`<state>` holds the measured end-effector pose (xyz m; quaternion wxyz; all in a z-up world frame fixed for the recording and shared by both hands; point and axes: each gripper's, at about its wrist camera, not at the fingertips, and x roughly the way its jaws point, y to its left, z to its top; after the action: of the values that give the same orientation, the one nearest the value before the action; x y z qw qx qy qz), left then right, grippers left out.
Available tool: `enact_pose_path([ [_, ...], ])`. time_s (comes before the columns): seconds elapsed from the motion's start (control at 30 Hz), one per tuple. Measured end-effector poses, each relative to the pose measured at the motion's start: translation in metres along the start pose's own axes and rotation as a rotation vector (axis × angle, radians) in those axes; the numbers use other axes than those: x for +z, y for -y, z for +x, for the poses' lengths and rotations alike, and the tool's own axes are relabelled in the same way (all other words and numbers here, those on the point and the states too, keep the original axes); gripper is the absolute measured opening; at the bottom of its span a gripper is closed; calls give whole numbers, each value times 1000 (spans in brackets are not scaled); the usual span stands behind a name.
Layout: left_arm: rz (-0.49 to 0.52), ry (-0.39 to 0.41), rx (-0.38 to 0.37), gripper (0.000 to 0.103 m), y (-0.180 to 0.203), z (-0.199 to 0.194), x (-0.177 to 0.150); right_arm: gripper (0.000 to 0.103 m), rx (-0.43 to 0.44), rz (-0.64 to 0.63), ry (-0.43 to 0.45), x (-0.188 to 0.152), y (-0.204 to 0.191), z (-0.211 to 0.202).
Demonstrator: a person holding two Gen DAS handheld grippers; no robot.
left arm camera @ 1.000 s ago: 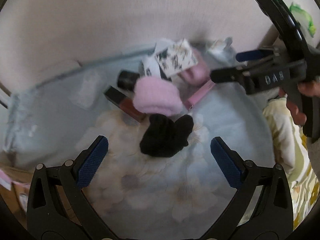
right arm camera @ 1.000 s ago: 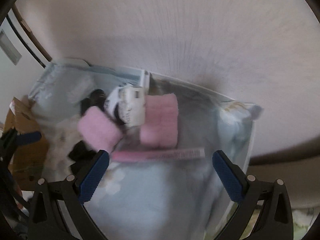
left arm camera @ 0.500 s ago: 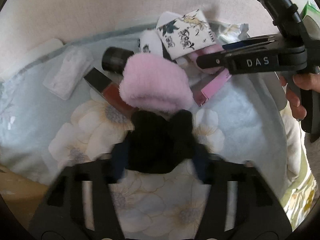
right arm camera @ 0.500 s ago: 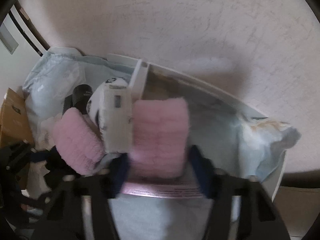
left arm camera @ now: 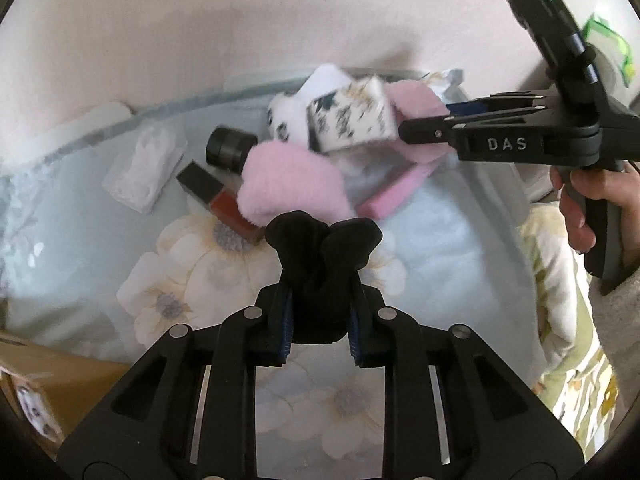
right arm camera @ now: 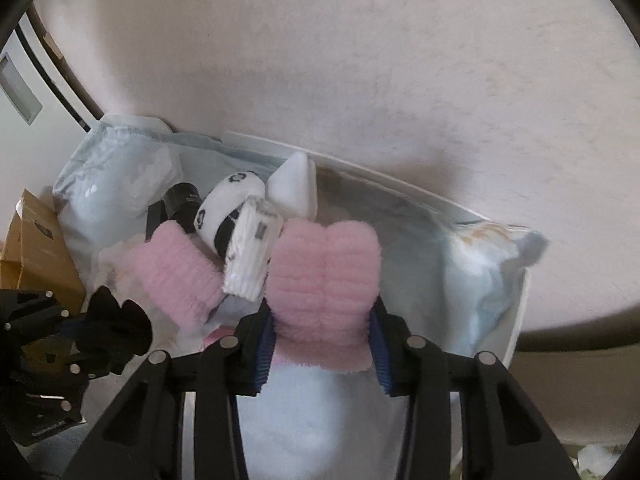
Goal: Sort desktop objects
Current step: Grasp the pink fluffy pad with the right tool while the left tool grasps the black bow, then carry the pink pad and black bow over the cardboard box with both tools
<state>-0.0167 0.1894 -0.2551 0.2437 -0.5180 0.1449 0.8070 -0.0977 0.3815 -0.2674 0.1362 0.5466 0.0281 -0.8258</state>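
My left gripper is shut on a black sock and holds it just above the floral blue cloth. It also shows at the left of the right wrist view. My right gripper is shut on a fluffy pink sock, seen from the side in the left wrist view. A second fluffy pink sock lies in the pile beside a white packet with black print and a white sock with black marks.
A black cap bottle, a dark tube of red liquid, a long pink box and a white tissue pack lie on the cloth. A cardboard box stands at the left. The wall is right behind.
Both grippers moved in over the pile and closed: the left on the black sock, the right on the pink sock. The white packet has shifted and tilted.
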Motion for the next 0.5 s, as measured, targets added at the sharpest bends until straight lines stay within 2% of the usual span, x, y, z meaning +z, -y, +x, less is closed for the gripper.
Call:
enact_pose_path([
  [0.3,53,34,-44,19,4,-59,18,38,-36,25,40,-11,-11,-64],
  [0.5,87,52,-53,19,-15,-117,21,38,-21,36,75,-12,-31,-114],
])
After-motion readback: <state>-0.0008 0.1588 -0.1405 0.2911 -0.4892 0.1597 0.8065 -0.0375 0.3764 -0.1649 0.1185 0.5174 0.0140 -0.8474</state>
